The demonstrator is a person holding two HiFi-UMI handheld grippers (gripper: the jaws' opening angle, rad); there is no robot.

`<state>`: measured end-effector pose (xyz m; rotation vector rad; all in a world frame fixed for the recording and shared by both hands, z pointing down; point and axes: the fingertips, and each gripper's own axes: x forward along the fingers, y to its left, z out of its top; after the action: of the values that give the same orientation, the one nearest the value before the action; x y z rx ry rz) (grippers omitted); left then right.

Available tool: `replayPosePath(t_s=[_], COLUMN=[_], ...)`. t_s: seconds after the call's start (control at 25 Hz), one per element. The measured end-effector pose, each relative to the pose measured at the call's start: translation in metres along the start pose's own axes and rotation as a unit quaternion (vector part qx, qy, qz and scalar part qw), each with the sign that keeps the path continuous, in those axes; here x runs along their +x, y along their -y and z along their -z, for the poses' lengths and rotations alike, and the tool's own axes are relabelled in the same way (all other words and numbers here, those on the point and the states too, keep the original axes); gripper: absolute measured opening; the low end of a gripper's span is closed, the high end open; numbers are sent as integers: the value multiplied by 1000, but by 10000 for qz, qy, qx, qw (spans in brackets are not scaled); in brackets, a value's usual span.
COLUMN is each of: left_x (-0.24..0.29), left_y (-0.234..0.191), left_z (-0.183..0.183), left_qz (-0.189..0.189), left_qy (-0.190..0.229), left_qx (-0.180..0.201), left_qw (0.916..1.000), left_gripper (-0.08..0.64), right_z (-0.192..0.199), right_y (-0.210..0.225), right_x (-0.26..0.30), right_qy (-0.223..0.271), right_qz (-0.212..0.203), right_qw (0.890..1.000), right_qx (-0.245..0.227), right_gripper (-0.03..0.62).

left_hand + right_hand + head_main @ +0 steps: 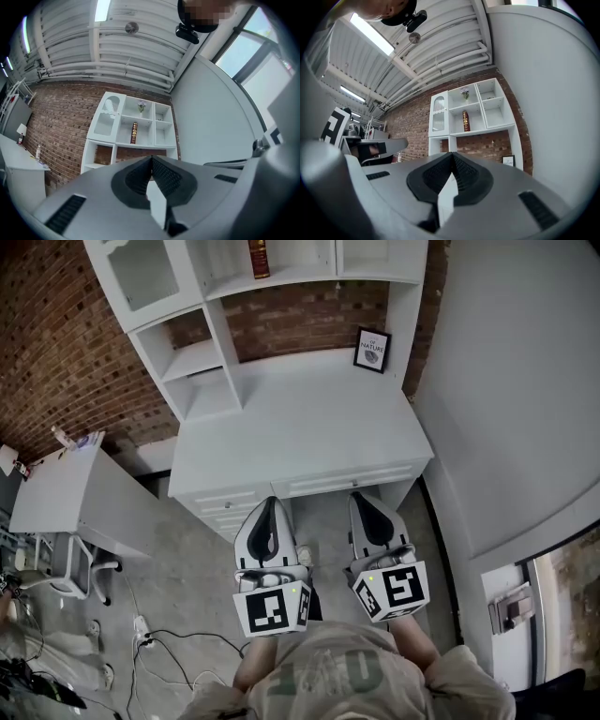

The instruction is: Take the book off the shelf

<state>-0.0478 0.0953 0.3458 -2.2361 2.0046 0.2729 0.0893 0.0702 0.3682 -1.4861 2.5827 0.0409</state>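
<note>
Book, dark red with gold lettering on its spine, stands upright in the middle compartment of the white painted shelf unit. The unit rises from the back of the white desk with drawers, against the red brick wall. A small vase of flowers occupies the compartment directly above the book. A black-framed picture stands on the desk top at the right, below the shelves. Left gripper and right gripper, grey with black ribbed pads, are held side by side low before the desk's drawers, well apart from the book. Each gripper's fingers are pressed together tip to tip, with nothing between them. Both grippers point towards the shelf unit.
</note>
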Motion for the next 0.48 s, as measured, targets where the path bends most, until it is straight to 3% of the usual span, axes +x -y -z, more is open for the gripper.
replayPosePath(t_s=[0.2,0.48], left_x=[64,162], left_y=[-24,-68], left_z=[23,44], left_qz=[84,139], left_qy=[23,-113], left_qx=[-146,-185], left_qw=[9999,9997], left_gripper=[12,12], right_z=[-1,9], right_y=[20,46], right_x=[55,156], right_qy=[69,-30], right_qz=[136,282], right_qw=[9990,9982], right_qx=[-419,-529], right_gripper=[14,14])
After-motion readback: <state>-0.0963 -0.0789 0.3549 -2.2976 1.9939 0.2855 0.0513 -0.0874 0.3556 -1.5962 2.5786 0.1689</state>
